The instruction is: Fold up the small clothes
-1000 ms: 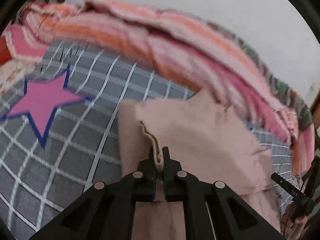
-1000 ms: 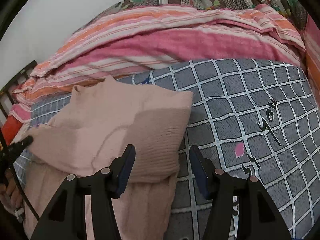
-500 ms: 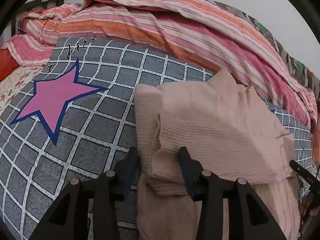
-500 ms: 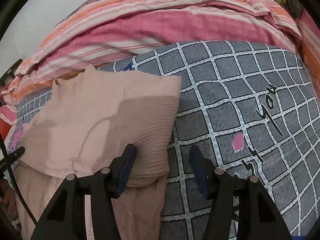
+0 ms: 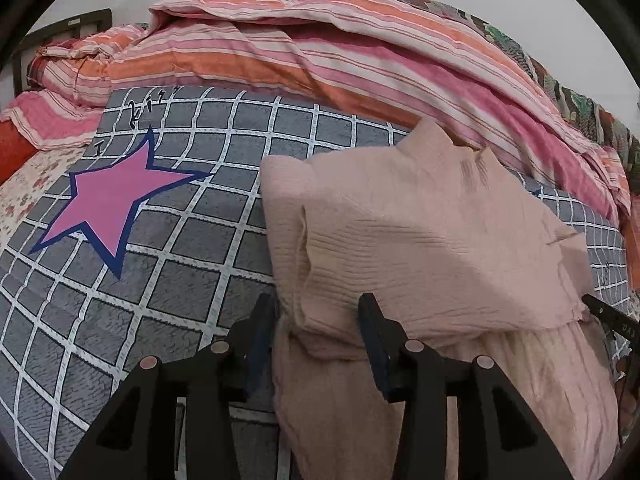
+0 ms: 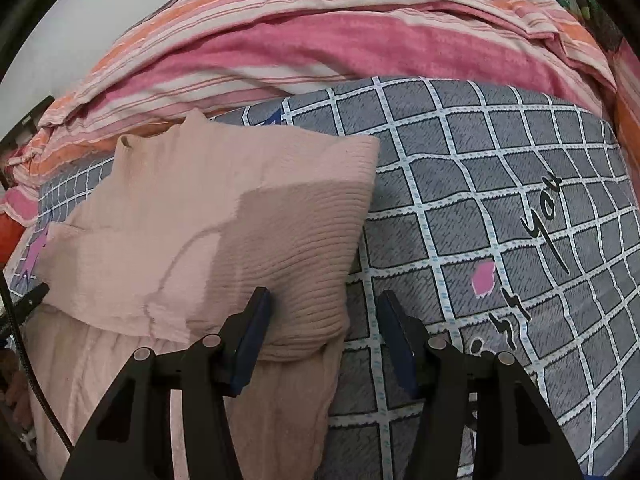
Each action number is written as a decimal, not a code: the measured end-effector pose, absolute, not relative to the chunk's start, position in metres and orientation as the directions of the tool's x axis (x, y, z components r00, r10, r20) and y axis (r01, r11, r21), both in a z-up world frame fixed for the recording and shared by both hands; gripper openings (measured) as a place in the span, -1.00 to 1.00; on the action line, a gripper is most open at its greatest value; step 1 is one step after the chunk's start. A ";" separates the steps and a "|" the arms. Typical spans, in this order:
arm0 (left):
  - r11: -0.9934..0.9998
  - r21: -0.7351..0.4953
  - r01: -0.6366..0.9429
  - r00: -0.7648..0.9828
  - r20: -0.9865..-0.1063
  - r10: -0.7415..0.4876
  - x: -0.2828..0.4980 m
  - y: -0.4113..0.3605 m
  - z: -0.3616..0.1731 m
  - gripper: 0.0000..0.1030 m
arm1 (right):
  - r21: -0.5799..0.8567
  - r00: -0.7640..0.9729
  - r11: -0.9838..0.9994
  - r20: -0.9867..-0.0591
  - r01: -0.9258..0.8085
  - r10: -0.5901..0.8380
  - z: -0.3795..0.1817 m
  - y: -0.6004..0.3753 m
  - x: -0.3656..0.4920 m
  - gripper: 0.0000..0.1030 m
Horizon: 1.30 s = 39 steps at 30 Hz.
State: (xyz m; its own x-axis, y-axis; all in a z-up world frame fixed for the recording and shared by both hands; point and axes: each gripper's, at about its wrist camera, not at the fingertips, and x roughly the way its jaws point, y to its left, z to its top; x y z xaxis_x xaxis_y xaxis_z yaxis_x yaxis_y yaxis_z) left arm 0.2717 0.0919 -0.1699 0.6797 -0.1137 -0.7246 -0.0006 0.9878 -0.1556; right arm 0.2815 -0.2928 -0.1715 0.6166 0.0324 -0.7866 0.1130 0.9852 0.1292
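A pale pink ribbed knit garment [image 5: 420, 240] lies on the grey checked bedspread [image 5: 168, 280], its sleeves folded in over the body and its lower part trailing toward the cameras. My left gripper [image 5: 316, 320] is open and empty, its fingers either side of the folded left edge. In the right wrist view the same garment [image 6: 208, 216] shows with its folded right edge. My right gripper [image 6: 324, 314] is open and empty, its fingers straddling that lower right corner of the fold.
A rumpled pink and orange striped quilt [image 5: 320, 60] is piled along the far side of the bed. A pink star [image 5: 116, 200] is printed on the bedspread at left. A dark bed frame [image 5: 60, 36] stands at far left.
My left gripper has let go of the garment's sleeve edge, opened wide and drawn back. The fold now lies flat. The right gripper stayed open and shifted slightly.
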 end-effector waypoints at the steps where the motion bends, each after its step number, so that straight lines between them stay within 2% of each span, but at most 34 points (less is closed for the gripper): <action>1: 0.988 -0.157 0.000 0.679 -0.725 -0.115 0.270 0.092 -0.170 -0.16 | 0.131 0.616 0.985 -0.787 0.111 0.035 -0.170 -0.293 0.279 0.05; 10: 0.988 -0.154 -0.003 0.682 -0.723 -0.111 0.268 0.090 -0.171 -0.13 | 0.124 0.648 0.986 -0.761 0.110 0.024 -0.169 -0.290 0.251 0.06; 19: 0.989 -0.147 -0.022 0.680 -0.727 -0.093 0.268 0.091 -0.171 0.10 | 0.127 0.657 0.986 -0.753 0.109 0.024 -0.169 -0.288 0.252 0.07; 39: 0.989 -0.144 -0.024 0.681 -0.727 -0.089 0.268 0.089 -0.172 0.14 | 0.124 0.661 0.987 -0.750 0.107 0.022 -0.170 -0.285 0.250 0.07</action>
